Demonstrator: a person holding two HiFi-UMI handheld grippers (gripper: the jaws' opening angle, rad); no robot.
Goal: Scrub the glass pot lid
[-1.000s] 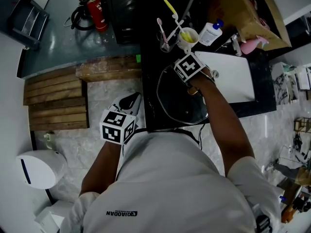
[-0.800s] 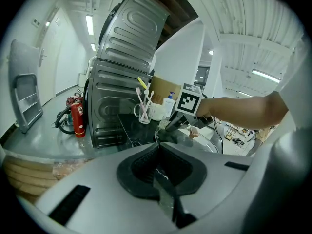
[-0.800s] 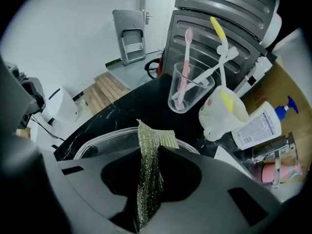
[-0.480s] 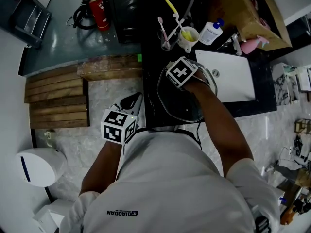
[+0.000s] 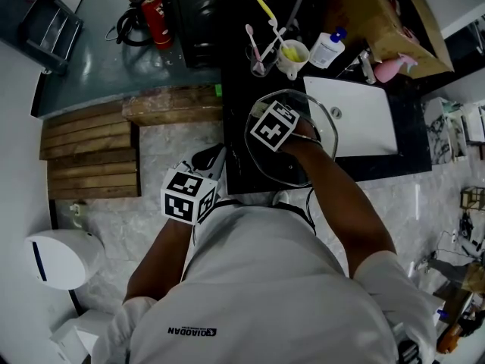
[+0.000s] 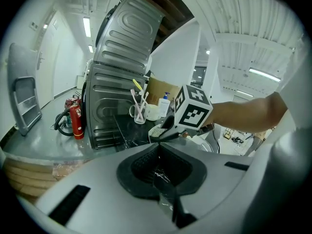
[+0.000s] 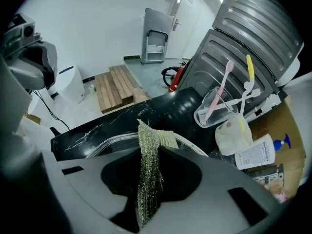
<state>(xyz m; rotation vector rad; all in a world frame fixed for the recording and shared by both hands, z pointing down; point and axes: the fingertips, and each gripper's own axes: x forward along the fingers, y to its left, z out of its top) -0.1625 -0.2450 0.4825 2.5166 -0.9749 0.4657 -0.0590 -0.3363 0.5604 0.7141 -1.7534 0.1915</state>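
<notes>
The glass pot lid [image 5: 303, 165] lies on the black counter [image 5: 235, 120], its rim also showing in the right gripper view [image 7: 109, 143]. My right gripper [image 7: 148, 152] is shut on a green-gold scrub cloth [image 7: 148, 179] that hangs down onto the lid. In the head view its marker cube [image 5: 274, 125] sits over the lid's left part, hiding the jaws. The left gripper [image 5: 206, 160] hangs off the counter's left edge, apart from the lid. Its jaws [image 6: 158, 152] are shut, with only a thin shiny scrap at the seam.
A glass with toothbrushes [image 5: 260, 61], a white mug [image 5: 292, 56] and a pump bottle [image 5: 327, 50] stand behind the lid. A white sink [image 5: 362, 116] lies to its right. A dark appliance [image 5: 204, 14], a fire extinguisher [image 5: 151, 10] and wooden pallets [image 5: 91, 154] are at the left.
The right gripper has slid left and toward me across the lid with the scrub cloth. The left gripper has hardly moved.
</notes>
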